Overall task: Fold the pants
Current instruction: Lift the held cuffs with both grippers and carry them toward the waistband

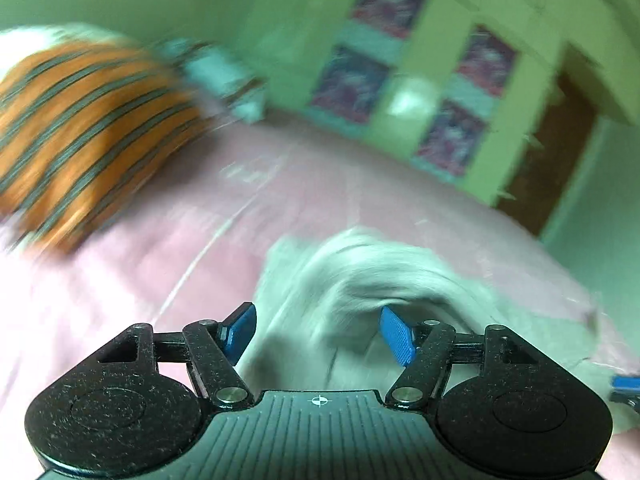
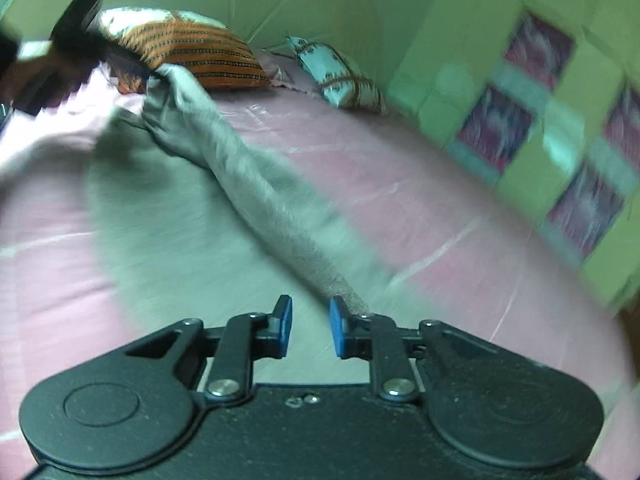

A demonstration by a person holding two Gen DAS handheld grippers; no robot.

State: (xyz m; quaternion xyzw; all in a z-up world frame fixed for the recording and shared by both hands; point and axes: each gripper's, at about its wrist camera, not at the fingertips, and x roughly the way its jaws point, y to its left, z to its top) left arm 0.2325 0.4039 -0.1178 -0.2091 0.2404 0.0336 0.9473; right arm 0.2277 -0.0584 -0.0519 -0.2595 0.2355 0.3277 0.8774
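Grey pants (image 2: 224, 184) lie on a pink bed sheet (image 2: 440, 208). In the right wrist view one leg runs as a raised ridge from the far left down towards my right gripper (image 2: 311, 326). The right gripper is open, just above the cloth, with nothing between its blue pads. The left gripper (image 2: 72, 28) shows blurred at the far left, right at the far end of the pants. In the left wrist view the left gripper (image 1: 318, 330) is open wide, with bunched grey cloth (image 1: 372, 272) just ahead of and between the fingers. The view is motion-blurred.
An orange striped pillow (image 1: 88, 120) and a white patterned pillow (image 2: 344, 76) lie at the head of the bed. A green wardrobe (image 1: 440, 72) with dark patterned panels stands beside the bed. A brown door (image 1: 548, 160) is at the right.
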